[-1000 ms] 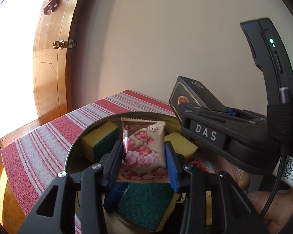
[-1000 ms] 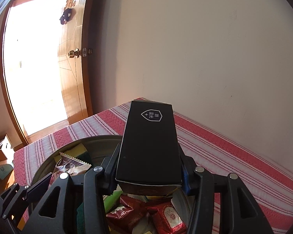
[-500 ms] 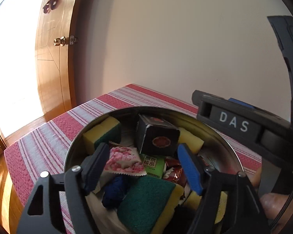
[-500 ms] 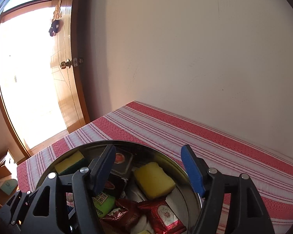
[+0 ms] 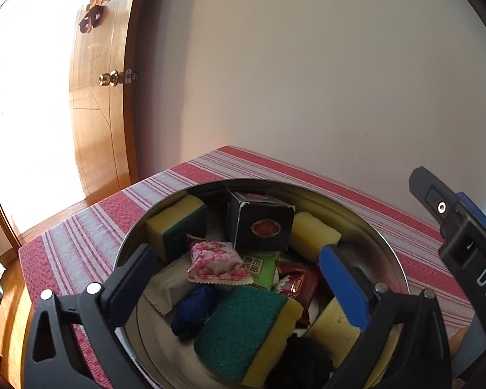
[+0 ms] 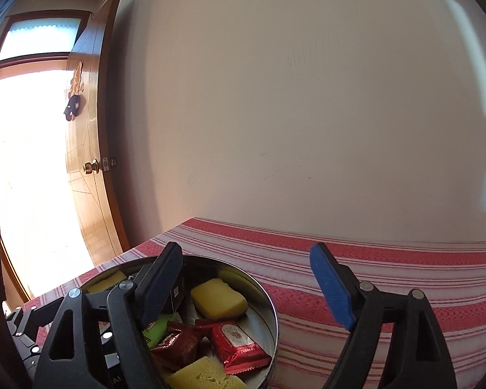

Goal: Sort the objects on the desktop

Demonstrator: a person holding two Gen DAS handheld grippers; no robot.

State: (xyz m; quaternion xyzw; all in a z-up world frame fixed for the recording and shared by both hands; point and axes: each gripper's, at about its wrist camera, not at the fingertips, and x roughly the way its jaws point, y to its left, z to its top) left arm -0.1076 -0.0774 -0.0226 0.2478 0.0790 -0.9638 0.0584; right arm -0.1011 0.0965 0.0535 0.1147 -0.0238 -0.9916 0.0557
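Observation:
A round metal bowl stands on the striped cloth and holds the sorted things. A pink flowered snack packet lies loose in it, on top of other packets. Behind it rests a black box with a red seal. My left gripper hovers over the bowl, its jaws opening wide, touching nothing. My right gripper is to the right of the bowl over the cloth, its jaws also opening and empty. Its body shows at the right of the left wrist view.
Green-and-yellow sponges, a yellow sponge, red packets, a green packet and a blue bundle fill the bowl. The red striped tablecloth runs right along a plain wall. A wooden door stands left, beyond the table edge.
The left gripper let go of the pink packet, which now lies in the bowl. The right gripper dropped the black box into the bowl and swung right. Both jaws spread wide.

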